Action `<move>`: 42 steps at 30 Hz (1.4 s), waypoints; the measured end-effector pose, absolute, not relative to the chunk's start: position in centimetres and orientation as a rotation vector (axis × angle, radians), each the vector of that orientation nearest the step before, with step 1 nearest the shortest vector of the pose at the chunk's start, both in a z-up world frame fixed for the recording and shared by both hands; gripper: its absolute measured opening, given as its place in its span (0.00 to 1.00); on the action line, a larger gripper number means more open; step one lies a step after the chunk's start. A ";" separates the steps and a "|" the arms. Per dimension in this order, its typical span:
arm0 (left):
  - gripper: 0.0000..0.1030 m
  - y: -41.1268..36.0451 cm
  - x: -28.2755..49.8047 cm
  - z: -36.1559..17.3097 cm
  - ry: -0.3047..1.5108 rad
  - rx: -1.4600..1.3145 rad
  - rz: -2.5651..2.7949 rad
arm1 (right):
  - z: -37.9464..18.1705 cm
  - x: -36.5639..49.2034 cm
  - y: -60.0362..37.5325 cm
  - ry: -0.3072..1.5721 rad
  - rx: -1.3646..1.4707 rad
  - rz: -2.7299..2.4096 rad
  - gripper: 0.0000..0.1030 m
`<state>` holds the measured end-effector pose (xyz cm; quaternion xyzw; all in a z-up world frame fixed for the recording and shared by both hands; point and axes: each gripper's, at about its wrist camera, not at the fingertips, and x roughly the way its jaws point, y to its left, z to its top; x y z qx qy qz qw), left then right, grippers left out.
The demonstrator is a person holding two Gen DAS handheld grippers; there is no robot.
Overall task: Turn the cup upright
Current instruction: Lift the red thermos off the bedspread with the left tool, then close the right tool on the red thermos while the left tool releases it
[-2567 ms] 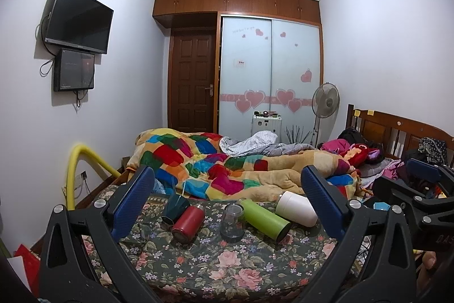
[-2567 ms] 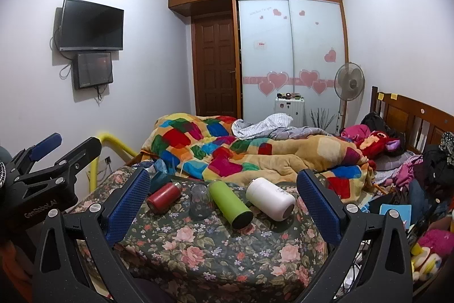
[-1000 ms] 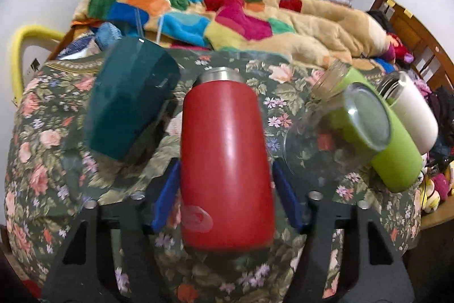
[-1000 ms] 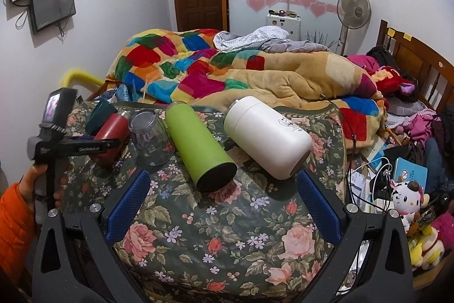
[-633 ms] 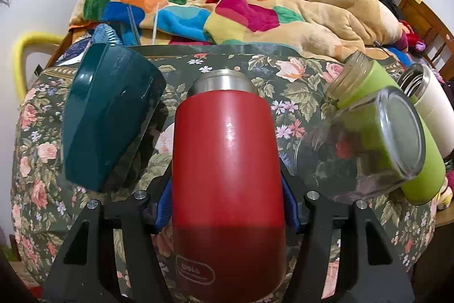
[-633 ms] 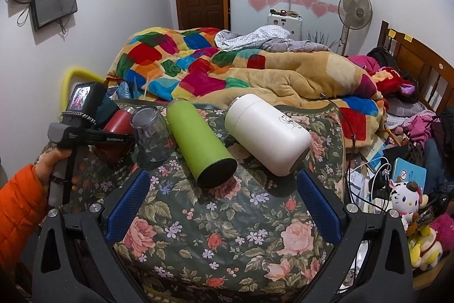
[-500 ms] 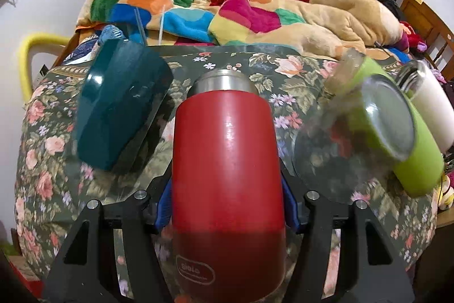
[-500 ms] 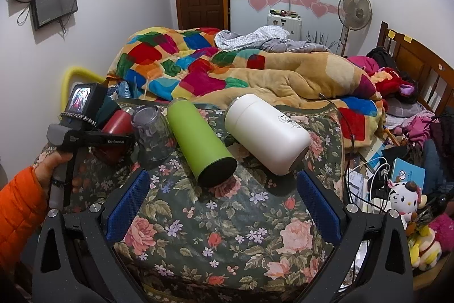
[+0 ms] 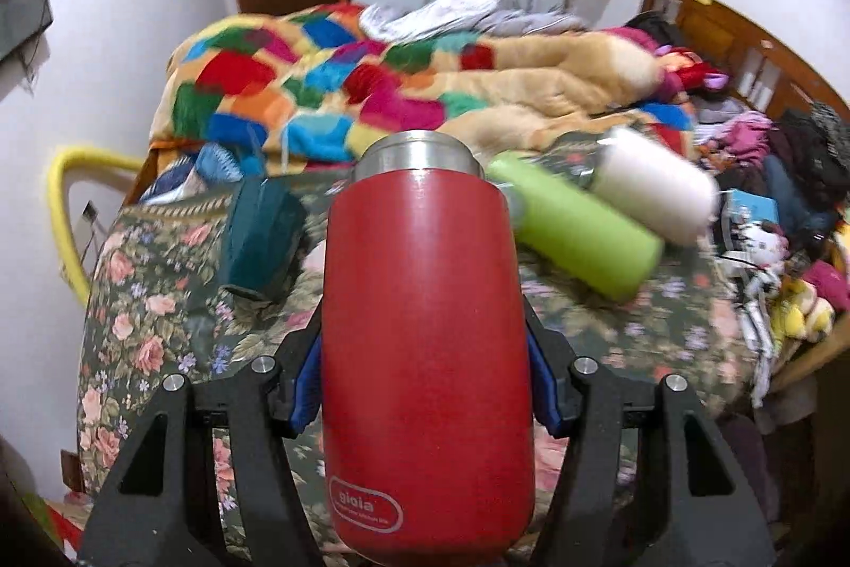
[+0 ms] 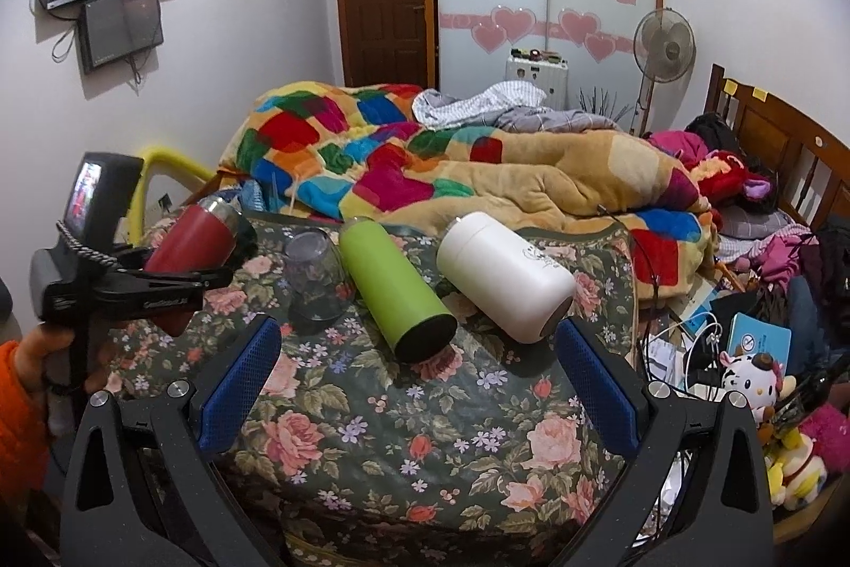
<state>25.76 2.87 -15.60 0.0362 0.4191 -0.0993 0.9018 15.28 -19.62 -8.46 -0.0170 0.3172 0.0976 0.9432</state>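
My left gripper [image 9: 425, 386] is shut on a red cup [image 9: 425, 354] with a steel rim and holds it lifted above the floral table, mouth tilted up and away. In the right wrist view the red cup [image 10: 194, 240] sits in the left gripper [image 10: 175, 285] at the left. A dark teal cup [image 9: 260, 237], a green bottle [image 10: 396, 285] and a white cup [image 10: 504, 274] lie on their sides. A clear glass [image 10: 313, 274] stands mouth down. My right gripper [image 10: 417, 399] is open and empty above the table's front.
The floral-cloth table [image 10: 425, 434] abuts a bed with a patchwork blanket [image 10: 425, 163]. A yellow rail [image 9: 58, 205] is at the left. Toys and cables [image 10: 744, 375] crowd the right side. A fan [image 10: 664, 46] stands at the back.
My left gripper closed on the red cup, then lifted it off the table and tilted its mouth upward. The right gripper has stayed open and nearly still.
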 end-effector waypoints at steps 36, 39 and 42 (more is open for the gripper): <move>0.60 -8.7 25.0 -27.5 1.113 0.105 -0.367 | -11.5 14.3 -22.1 0.745 -0.053 0.138 1.00; 0.60 -8.3 24.4 -26.3 1.095 0.084 -0.395 | -11.4 14.4 -22.0 0.746 -0.054 0.133 1.00; 0.61 -7.6 23.7 -24.3 1.053 0.083 -0.404 | -11.2 14.8 -21.8 0.743 -0.056 0.130 1.00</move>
